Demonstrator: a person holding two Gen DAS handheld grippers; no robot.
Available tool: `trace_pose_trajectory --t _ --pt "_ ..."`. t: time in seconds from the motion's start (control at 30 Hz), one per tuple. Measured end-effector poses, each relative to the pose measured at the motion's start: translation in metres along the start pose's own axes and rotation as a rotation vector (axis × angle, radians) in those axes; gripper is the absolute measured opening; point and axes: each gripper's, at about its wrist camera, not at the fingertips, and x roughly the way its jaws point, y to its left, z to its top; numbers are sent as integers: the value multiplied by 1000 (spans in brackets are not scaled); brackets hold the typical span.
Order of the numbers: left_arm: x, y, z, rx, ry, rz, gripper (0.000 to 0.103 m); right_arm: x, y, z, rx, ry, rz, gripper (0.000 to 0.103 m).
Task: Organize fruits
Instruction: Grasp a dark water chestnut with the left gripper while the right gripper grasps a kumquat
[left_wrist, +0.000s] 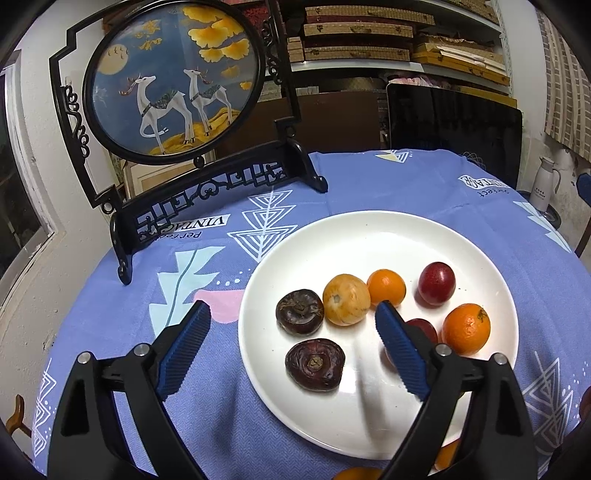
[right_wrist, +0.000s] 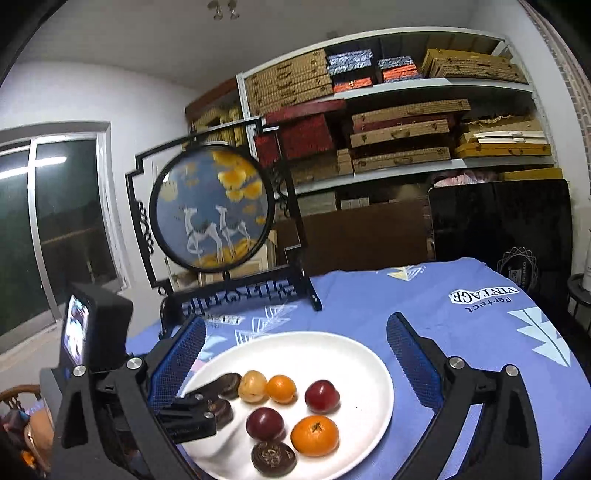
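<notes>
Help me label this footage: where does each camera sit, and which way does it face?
Left wrist view: rides the left gripper, low over the white plate, looking forward and down at the fruit; its own two open blue fingers show.
Right wrist view: rides the right gripper, higher, facing the plate and shelves; its open fingers show, plus the left gripper at lower left.
Shared: the plate, the round deer screen, the blue tablecloth.

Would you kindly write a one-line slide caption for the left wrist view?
Open left claw hovers over a white plate of mixed fruit on a blue tablecloth, beside a deer screen.
</notes>
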Motion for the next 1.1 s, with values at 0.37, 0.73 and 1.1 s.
trace_pose_trajectory --t 0.37,0.73,1.1 --pt "-3 1 1 -7 -14 6 89 15 -1 -4 78 133 90 99" --pt "-36 7 0 6 -51 -58 89 2 3 -6 54 216 83 99" --pt "-121 12 -88 213 23 -194 91 -83 18 -75 -283 586 69 93"
